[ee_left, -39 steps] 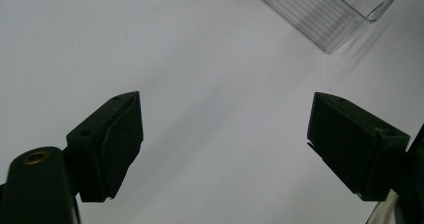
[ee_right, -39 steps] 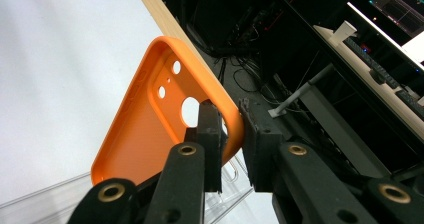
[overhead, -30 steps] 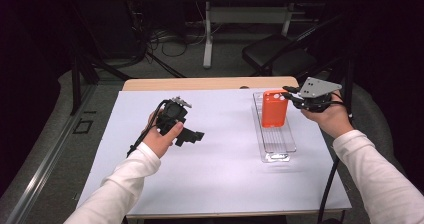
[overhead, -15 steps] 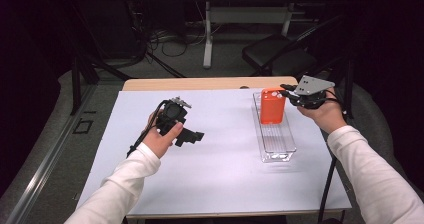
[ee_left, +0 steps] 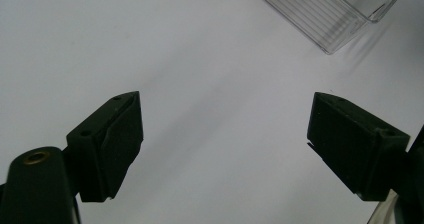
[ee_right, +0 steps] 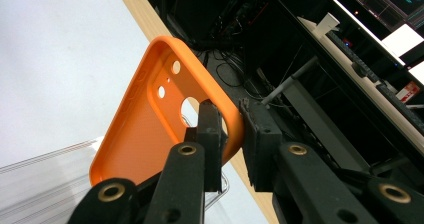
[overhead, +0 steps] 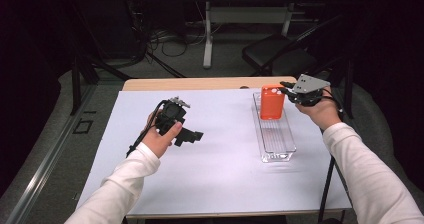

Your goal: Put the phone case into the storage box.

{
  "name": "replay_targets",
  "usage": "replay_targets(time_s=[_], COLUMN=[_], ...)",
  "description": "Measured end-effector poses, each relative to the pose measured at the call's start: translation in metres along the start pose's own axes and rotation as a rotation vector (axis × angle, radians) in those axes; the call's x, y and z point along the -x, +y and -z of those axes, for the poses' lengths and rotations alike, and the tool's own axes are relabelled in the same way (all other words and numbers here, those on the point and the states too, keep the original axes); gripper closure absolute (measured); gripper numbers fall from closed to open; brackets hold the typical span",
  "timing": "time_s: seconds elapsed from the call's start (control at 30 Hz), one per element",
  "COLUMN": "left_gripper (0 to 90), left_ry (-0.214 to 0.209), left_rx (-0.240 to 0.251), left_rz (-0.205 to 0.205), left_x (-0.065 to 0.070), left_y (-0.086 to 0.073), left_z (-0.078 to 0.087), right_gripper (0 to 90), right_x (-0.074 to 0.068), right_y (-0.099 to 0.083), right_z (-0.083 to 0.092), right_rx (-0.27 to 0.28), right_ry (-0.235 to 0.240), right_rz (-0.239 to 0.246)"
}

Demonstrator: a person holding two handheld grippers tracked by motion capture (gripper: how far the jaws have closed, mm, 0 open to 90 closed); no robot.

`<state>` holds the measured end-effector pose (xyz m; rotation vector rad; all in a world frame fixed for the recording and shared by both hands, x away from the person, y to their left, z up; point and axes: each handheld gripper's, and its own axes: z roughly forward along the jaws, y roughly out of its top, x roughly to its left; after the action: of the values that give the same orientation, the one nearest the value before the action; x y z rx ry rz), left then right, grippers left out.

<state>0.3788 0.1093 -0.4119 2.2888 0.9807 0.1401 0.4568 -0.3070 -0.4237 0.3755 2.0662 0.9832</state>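
We hold the right tongs [overhead: 286, 88] clamped on an orange phone case [overhead: 272, 102], and in the high view the case stands upright over the far end of a clear tray [overhead: 276, 140], just above or in it; we cannot tell whether its lower edge touches the tray floor. In the right gripper view the right tongs [ee_right: 231, 129] pinch the rim of the case [ee_right: 145, 129] near its camera cut-outs, one jaw inside the shell and one outside, with only the thin wall between them. The open back of the case faces us there, and the ribbed tray [ee_right: 35, 184] lies below it at the lower left.

The tray sits on the right part of the white surface [overhead: 215, 174], lengthways away from us, and its near end looks bare.

Our left tongs [overhead: 195, 135] hover over the middle-left of the surface, well apart from the tray and the case, pointing toward the right. In the left gripper view the left tongs [ee_left: 225, 134] stand wide with nothing between them, only the white surface [ee_left: 200, 59] beneath, and a corner of the tray [ee_left: 330, 14] shows at the top right.
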Motion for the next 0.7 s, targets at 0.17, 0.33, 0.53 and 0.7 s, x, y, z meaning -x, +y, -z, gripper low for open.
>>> replay_targets(time_s=[0.17,0.33,0.53,0.7], left_gripper=[15.0,15.0,15.0,15.0], left_ry=[-0.004,-0.004,0.002,0.006], left_rx=[0.001,-0.004,-0.002,-0.005], left_rz=[0.006,0.004,0.012,0.013], left_x=[-0.001,-0.001,-0.003,-0.004], left_y=[0.001,0.0,-0.001,-0.001], left_z=[-0.001,-0.001,0.0,0.001], right_gripper=[79.4,79.5,79.5,79.5], right_x=[0.001,0.0,-0.004,-0.007], right_y=[-0.004,-0.01,-0.013,-0.014], right_z=[-0.008,-0.016,-0.022,-0.029], right_rx=[0.004,0.007,0.012,0.016], right_ry=[-0.02,-0.044,-0.075,-0.095], right_rz=[0.006,0.018,0.049,0.075])
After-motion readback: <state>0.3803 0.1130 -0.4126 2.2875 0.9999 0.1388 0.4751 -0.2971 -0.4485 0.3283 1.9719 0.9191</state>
